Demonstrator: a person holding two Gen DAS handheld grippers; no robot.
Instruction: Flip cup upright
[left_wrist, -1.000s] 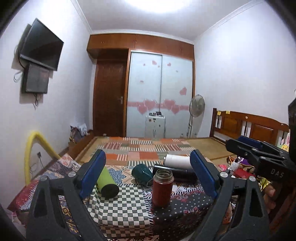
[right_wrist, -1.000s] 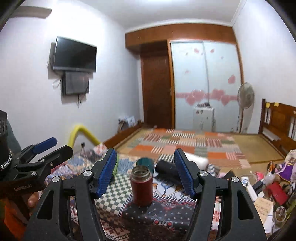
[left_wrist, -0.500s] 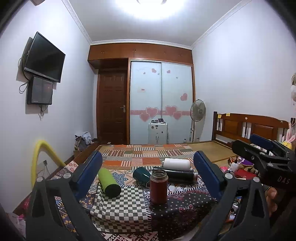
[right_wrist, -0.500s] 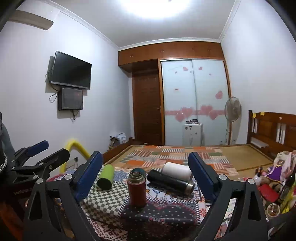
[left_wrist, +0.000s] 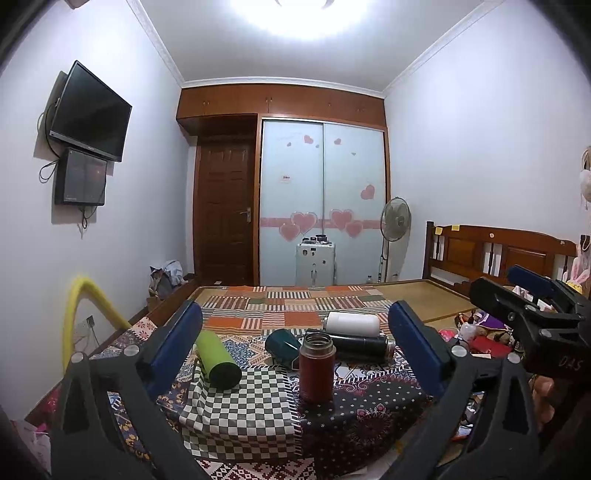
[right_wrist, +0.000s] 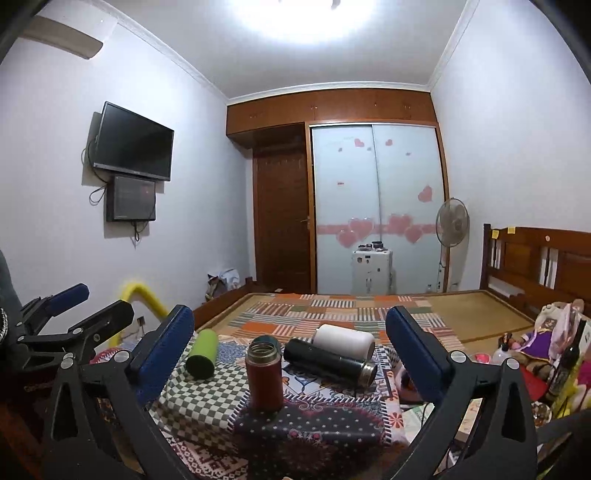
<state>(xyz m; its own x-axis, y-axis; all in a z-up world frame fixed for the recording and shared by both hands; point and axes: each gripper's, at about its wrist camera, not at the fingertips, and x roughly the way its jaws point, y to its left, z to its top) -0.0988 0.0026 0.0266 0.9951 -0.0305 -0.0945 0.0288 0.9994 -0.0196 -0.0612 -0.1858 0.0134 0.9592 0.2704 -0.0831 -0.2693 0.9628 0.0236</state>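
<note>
A dark red flask stands upright with no lid on the cloth-covered table; it also shows in the right wrist view. Lying on their sides behind it are a green cup, a dark teal cup, a black flask and a white cup. My left gripper is open and empty, back from the table. My right gripper is open and empty too. The green cup, black flask and white cup also show in the right wrist view.
A bed with a patchwork cover lies beyond the table, with a wooden headboard at right. Toys and clutter sit at the right. A yellow tube arcs at the left wall. A fan stands by the wardrobe.
Both grippers have pulled back and tilted up, so the table looks smaller and lower. The right gripper's jaws have opened wider. The cups have not moved.
</note>
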